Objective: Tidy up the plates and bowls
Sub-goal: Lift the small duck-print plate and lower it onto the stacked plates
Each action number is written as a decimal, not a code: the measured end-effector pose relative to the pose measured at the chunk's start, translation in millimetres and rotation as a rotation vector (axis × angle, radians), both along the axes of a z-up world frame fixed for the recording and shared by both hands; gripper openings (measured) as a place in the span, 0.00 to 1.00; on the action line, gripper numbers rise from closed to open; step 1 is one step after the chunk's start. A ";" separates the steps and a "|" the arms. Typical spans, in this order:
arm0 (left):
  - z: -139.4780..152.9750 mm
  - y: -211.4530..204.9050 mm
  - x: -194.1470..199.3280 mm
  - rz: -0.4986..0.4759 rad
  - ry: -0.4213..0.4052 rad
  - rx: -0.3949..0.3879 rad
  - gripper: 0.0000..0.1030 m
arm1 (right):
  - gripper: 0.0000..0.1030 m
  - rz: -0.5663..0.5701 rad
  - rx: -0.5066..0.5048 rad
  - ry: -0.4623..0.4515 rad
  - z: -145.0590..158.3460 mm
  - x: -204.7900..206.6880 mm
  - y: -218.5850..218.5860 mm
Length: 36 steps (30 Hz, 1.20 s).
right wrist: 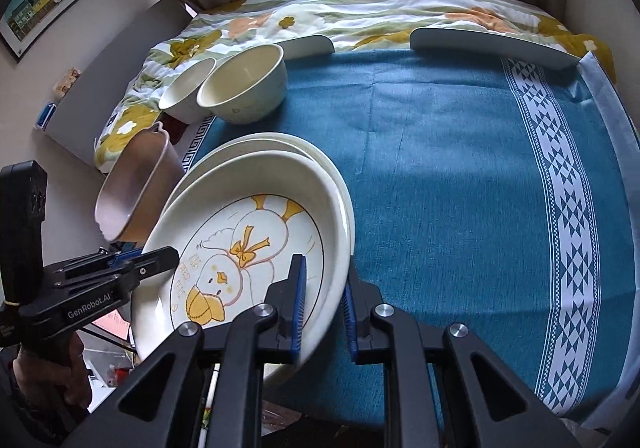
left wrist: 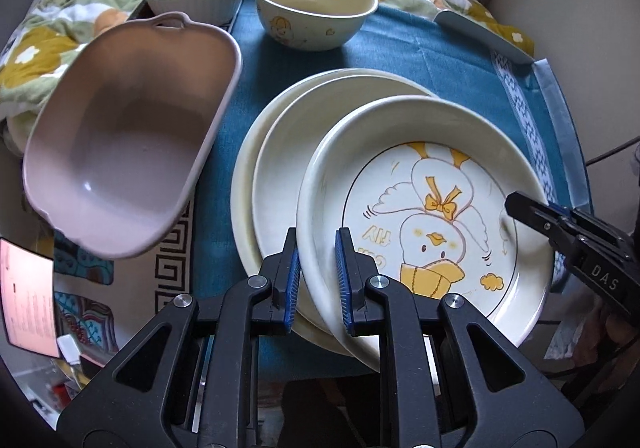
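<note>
In the left wrist view, the left gripper (left wrist: 318, 276) has its blue pads set on either side of the near rim of the duck plate (left wrist: 424, 215), pinching it. That plate sits tilted on top of two plain plates (left wrist: 280, 151) on the blue tablecloth (left wrist: 432, 59). The right gripper (left wrist: 516, 203) reaches over the plate's far right edge. A pink tub (left wrist: 128, 135) hangs beside the plates; two bowls (left wrist: 312, 3) stand beyond.

In the right wrist view, the right gripper (right wrist: 322, 308) clamps the duck plate (right wrist: 248, 248) rim between narrowly parted fingers, with the left gripper (right wrist: 168, 258) at the opposite edge.
</note>
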<state>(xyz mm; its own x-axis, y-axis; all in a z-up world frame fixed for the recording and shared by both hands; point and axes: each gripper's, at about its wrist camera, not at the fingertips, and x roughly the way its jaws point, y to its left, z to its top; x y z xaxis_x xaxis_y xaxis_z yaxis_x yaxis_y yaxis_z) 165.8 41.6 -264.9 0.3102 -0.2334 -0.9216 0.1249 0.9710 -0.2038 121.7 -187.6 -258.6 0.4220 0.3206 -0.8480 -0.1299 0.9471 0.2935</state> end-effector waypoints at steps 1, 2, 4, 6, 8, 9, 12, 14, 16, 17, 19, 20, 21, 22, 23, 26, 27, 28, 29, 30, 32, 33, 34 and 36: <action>-2.1 -0.9 1.6 -0.006 -0.002 0.011 0.13 | 0.15 -0.001 -0.005 -0.005 0.1 0.5 1.2; -3.3 -2.6 2.2 -0.008 -0.004 0.017 0.13 | 0.15 -0.002 -0.011 -0.012 0.8 0.1 3.1; -4.5 -4.9 5.7 -0.017 -0.017 0.036 0.13 | 0.15 -0.002 -0.025 -0.020 1.1 1.1 5.2; -4.5 -7.7 9.7 -0.025 -0.027 0.055 0.14 | 0.15 -0.004 -0.028 -0.023 -0.2 1.9 6.3; -3.6 -11.8 13.4 -0.037 -0.040 0.090 0.14 | 0.15 -0.009 -0.025 -0.021 -1.1 3.4 5.7; -2.3 -13.4 14.5 -0.046 -0.048 0.112 0.15 | 0.15 -0.012 -0.023 -0.022 -1.2 4.1 5.7; -0.7 -21.0 16.6 -0.077 -0.077 0.190 0.16 | 0.15 -0.007 -0.032 -0.031 0.1 3.9 8.6; 0.0 -22.1 17.1 -0.084 -0.088 0.214 0.16 | 0.15 -0.005 -0.033 -0.031 -0.1 4.1 9.7; 0.9 -23.3 16.0 -0.091 -0.100 0.248 0.15 | 0.15 -0.003 -0.029 -0.027 -0.9 4.8 10.5; 1.8 -23.7 14.7 -0.095 -0.106 0.260 0.15 | 0.15 -0.002 -0.033 -0.026 -1.2 4.8 11.4; 2.2 -27.4 12.6 -0.108 -0.123 0.295 0.15 | 0.15 -0.002 -0.042 -0.027 -1.8 5.0 12.6; 2.2 -28.4 11.7 -0.110 -0.129 0.303 0.16 | 0.15 -0.003 -0.045 -0.028 -1.6 5.8 12.3; 2.1 -29.2 11.6 -0.110 -0.133 0.307 0.15 | 0.15 -0.005 -0.048 -0.025 -2.5 6.4 12.3; 2.5 -29.0 11.6 -0.110 -0.136 0.309 0.15 | 0.15 -0.006 -0.051 -0.022 -3.2 6.9 12.3; 2.2 -28.8 11.5 -0.110 -0.137 0.308 0.15 | 0.15 -0.006 -0.056 -0.021 -3.6 7.2 12.2; 2.4 -29.5 11.5 -0.106 -0.136 0.313 0.15 | 0.15 -0.002 -0.080 -0.028 -2.5 9.5 14.9; 2.5 -29.6 11.3 -0.103 -0.136 0.314 0.15 | 0.15 0.000 -0.090 -0.035 -1.5 9.6 15.9; 2.5 -29.5 11.2 -0.100 -0.135 0.315 0.15 | 0.15 0.006 -0.104 -0.040 -0.6 9.6 17.2; 2.4 -29.6 11.0 -0.098 -0.134 0.316 0.15 | 0.15 0.012 -0.117 -0.043 -0.5 9.7 18.2; 2.5 -29.5 10.8 -0.095 -0.132 0.318 0.15 | 0.15 0.016 -0.126 -0.046 -0.5 9.8 19.3; 2.1 -29.7 10.9 -0.093 -0.131 0.321 0.15 | 0.15 0.021 -0.135 -0.049 -0.7 9.7 20.5; 2.1 -30.0 10.7 -0.092 -0.130 0.323 0.15 | 0.15 0.020 -0.134 -0.049 -0.8 10.0 20.3; 2.0 -30.6 10.7 -0.092 -0.130 0.325 0.15 | 0.15 0.020 -0.133 -0.050 -0.9 10.0 20.1; 1.7 -31.0 11.3 -0.091 -0.129 0.330 0.15 | 0.15 0.024 -0.138 -0.053 -0.9 9.8 20.2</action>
